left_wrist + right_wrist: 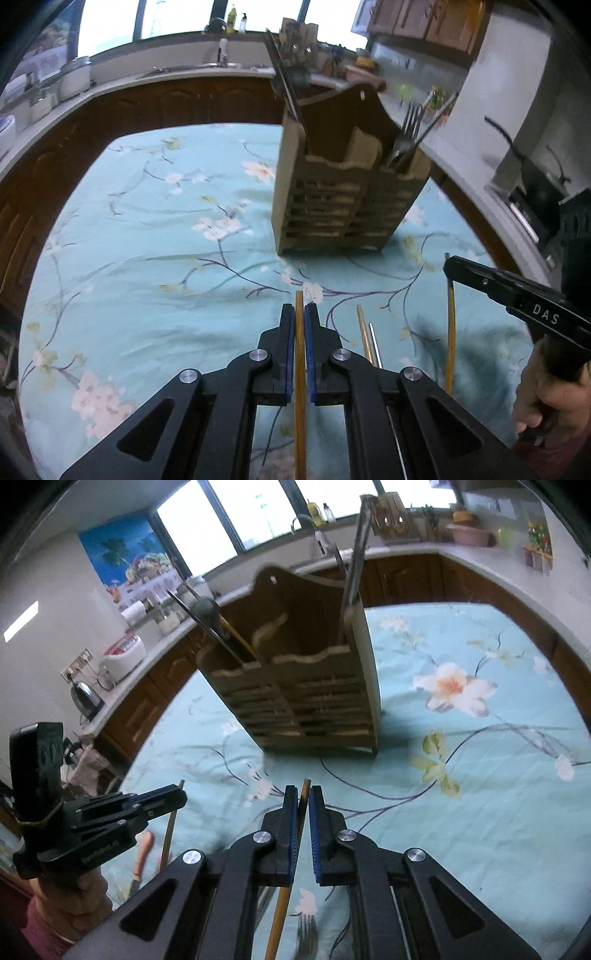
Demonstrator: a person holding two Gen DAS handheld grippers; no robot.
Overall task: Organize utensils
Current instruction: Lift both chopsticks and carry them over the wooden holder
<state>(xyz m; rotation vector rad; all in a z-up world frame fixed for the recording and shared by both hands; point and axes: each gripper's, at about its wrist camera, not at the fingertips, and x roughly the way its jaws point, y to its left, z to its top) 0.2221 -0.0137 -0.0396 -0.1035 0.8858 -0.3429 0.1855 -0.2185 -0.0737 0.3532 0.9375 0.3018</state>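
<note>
A wooden utensil caddy (343, 192) stands on the floral tablecloth, also in the right wrist view (303, 686). It holds forks (406, 136) in one compartment and long utensils (288, 92) in another. My left gripper (300, 314) is shut on a wooden chopstick (300, 369) above the cloth. My right gripper (303, 794) is shut on another chopstick (282, 904), and shows at the right of the left wrist view (448, 264). The left gripper shows in the right wrist view (181, 794).
More chopsticks (365, 336) lie on the teal tablecloth (147, 240) between the grippers. A fork (306, 938) and a knife with an orange handle (142, 856) lie near the front. Kitchen counters (110, 88) curve around the table.
</note>
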